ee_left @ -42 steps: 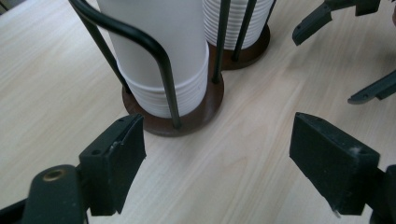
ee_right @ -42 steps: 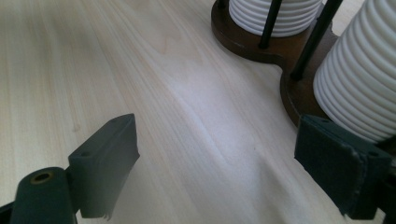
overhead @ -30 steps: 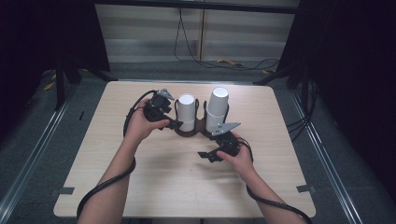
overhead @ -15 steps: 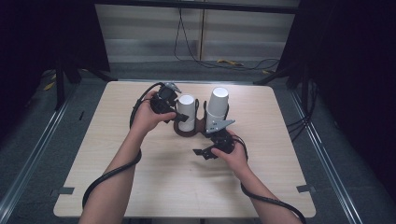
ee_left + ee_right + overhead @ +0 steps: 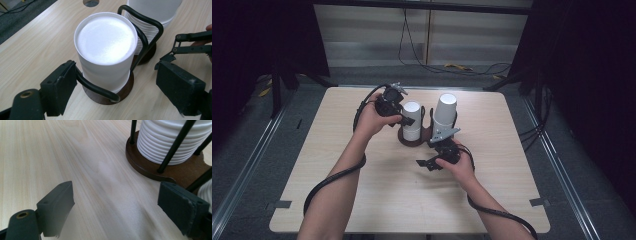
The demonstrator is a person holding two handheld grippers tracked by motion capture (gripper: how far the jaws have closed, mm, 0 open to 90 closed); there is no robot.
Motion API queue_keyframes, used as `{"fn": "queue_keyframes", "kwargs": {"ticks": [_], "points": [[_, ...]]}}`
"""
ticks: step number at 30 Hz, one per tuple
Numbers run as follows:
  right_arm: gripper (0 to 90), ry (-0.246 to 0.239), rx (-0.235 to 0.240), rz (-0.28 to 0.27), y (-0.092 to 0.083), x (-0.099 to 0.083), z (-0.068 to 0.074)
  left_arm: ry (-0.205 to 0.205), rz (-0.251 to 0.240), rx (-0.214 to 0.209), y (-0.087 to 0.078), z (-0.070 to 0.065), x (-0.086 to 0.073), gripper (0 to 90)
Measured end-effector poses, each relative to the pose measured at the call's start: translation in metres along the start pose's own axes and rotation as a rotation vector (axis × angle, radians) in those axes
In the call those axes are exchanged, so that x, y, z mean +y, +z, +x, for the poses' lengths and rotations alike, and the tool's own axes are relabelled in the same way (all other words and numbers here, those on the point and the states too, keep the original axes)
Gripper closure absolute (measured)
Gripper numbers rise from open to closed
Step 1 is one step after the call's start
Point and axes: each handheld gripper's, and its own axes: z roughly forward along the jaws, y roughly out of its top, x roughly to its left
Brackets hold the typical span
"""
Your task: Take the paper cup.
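Observation:
A dark wooden holder (image 5: 413, 142) with black wire loops carries two stacks of upturned white paper cups. My left gripper (image 5: 404, 113) stands open around the left stack (image 5: 412, 125). In the left gripper view (image 5: 117, 77) that stack (image 5: 105, 47) sits between the pads untouched; the left pad is close against a wire loop (image 5: 95, 87). These jaws have just been closing a little. The taller right stack (image 5: 445, 111) stands behind (image 5: 155, 10). My right gripper (image 5: 428, 163) lies low on the table in front of the holder, open and empty (image 5: 115, 202), beside the holder's base (image 5: 150, 167).
The light wooden table (image 5: 362, 200) stretches bare toward the person's side. A small round hole (image 5: 91, 2) is in the tabletop behind the holder. Cables trail from both grippers along the forearms. Dark floor and metal rails surround the table.
My left hand has moved away from the person and to the right, bringing its jaws around the left cup stack. The right hand has barely shifted.

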Motion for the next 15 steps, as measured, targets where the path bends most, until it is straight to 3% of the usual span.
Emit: {"fn": "queue_keyframes", "kwargs": {"ticks": [9,15], "points": [[13.1,-0.005,0.014,-0.002,0.007,0.005,0.001,0.004,-0.005,-0.002,0.004,0.005,0.011,20.0],[13.1,-0.005,0.018,-0.017,0.013,0.012,0.003,0.029,0.008,0.002,0.006,0.008,0.019,26.6]]}}
